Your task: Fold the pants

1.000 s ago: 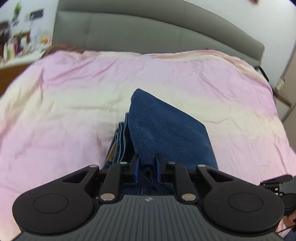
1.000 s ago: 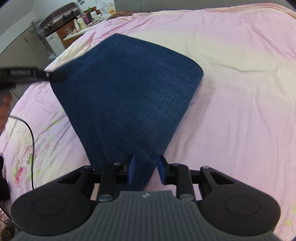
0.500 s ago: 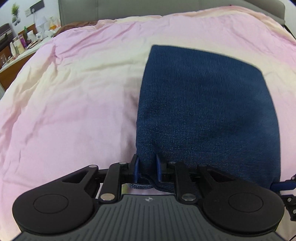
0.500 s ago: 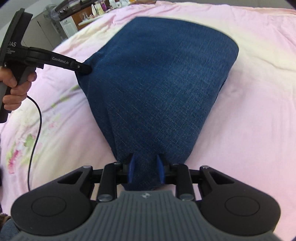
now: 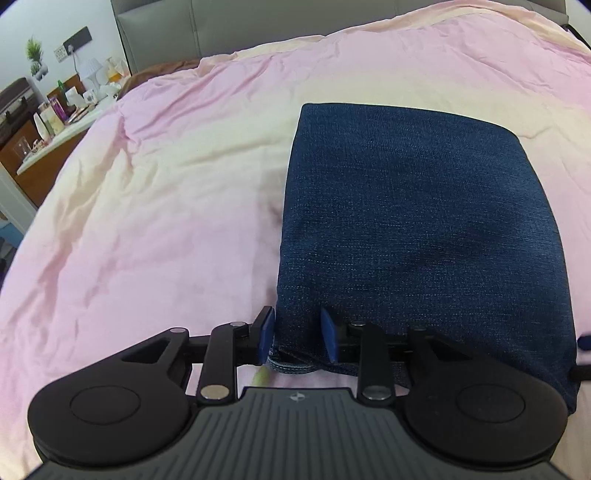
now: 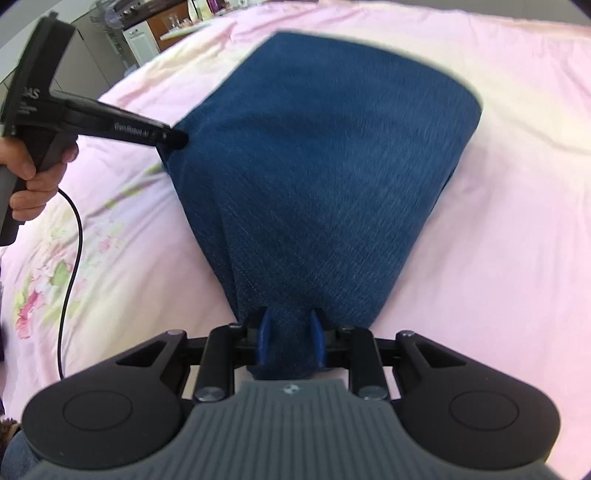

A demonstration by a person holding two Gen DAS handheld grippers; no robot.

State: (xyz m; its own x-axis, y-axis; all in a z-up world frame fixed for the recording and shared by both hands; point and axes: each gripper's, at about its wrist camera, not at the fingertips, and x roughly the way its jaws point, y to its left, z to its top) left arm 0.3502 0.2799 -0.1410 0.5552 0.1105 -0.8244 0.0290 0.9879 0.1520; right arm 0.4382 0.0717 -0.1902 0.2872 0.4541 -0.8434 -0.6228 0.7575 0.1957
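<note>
The dark blue denim pants (image 5: 417, 221) lie folded into a rectangle on the pink bed cover (image 5: 155, 221). My left gripper (image 5: 297, 338) has its blue pads around the near left corner of the pants, the jaws a little apart with the hem between them. In the right wrist view the pants (image 6: 325, 166) spread away from me, and my right gripper (image 6: 290, 339) is shut on their near right corner. The left gripper also shows in the right wrist view (image 6: 173, 140), at the pants' left corner, held by a hand (image 6: 33, 177).
A grey headboard (image 5: 258, 22) stands at the far end of the bed. A cluttered side table (image 5: 55, 122) stands at the far left. A black cable (image 6: 74, 266) hangs from the left gripper over a flowered part of the cover (image 6: 44, 280).
Both grippers have brought the lifted pants down and forward onto the bed, so the fold now lies flat. The left gripper's jaws have widened a little.
</note>
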